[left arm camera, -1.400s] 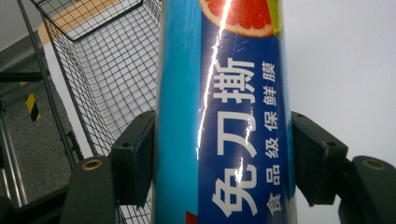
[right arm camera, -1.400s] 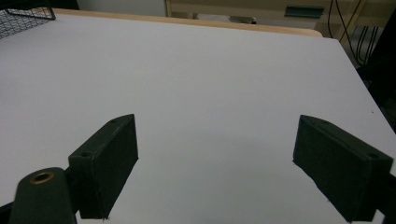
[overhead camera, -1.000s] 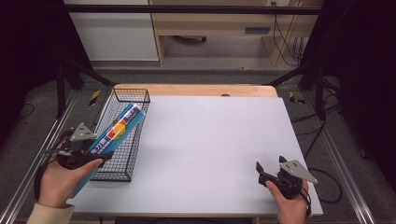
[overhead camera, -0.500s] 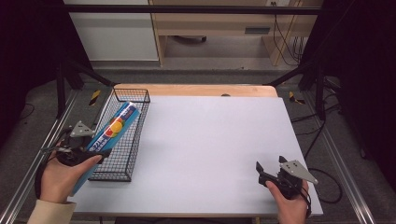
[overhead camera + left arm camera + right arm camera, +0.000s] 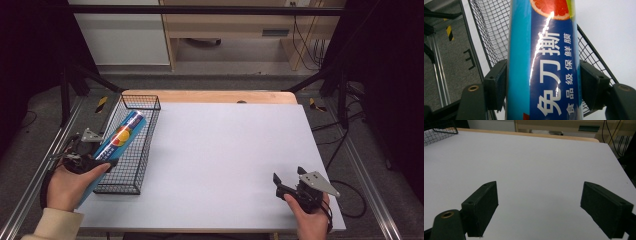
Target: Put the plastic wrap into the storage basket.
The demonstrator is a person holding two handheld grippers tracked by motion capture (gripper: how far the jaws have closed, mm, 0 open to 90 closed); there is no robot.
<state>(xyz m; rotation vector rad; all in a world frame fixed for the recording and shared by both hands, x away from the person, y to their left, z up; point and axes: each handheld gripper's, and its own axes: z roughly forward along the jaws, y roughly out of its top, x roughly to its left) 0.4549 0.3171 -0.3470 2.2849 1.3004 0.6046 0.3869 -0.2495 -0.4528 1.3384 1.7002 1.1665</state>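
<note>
The left gripper (image 5: 92, 161), clamped on the cling-film box (image 5: 117, 141), has drawn it back and up from the wire basket (image 5: 145, 102); likely removing it; the right gripper (image 5: 286, 186) rests spread.

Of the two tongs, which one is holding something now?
The left tongs, at the wire basket: their jaws press both sides of the blue cling film box. The right tongs stand open above the white table, with nothing between the jaws.

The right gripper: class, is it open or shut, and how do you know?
Open. In its own view the right gripper has its two jaws spread wide apart, with bare white table between them and nothing held.
</note>
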